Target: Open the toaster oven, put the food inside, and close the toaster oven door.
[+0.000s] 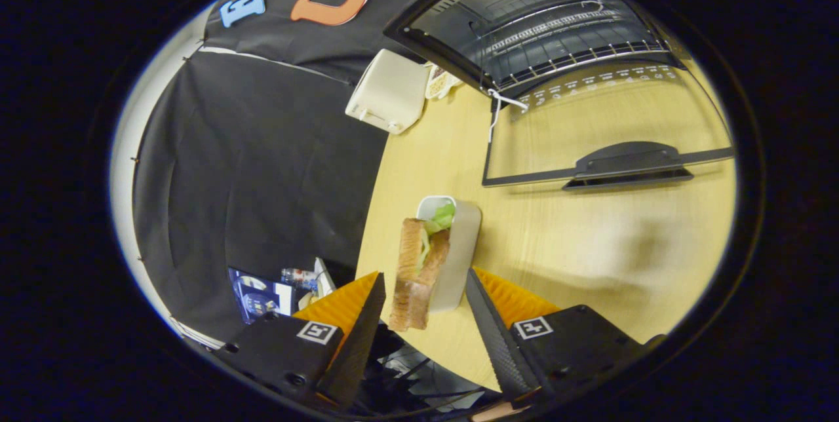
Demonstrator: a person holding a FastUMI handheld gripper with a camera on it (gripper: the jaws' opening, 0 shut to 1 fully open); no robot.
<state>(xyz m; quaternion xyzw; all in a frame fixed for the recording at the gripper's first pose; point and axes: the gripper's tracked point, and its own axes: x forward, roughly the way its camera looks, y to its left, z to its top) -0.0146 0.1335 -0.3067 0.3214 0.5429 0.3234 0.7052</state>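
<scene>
The toaster oven stands open on the wooden table, well beyond my fingers. Its glass door lies folded down toward me, with the dark handle at its near edge. A wire rack spans the bare cavity. A sandwich of toasted bread and green lettuce sits against a white tray. My gripper is shut on the pair, one finger on the bread and the other on the tray's wall. The held food hangs over the table's edge, short of the door.
A cream-coloured box sits on the table beside the oven's near corner, with a small patterned dish behind it. A white cord hangs at the door's hinge corner. Off the table's edge, black cloth drops to a cluttered floor.
</scene>
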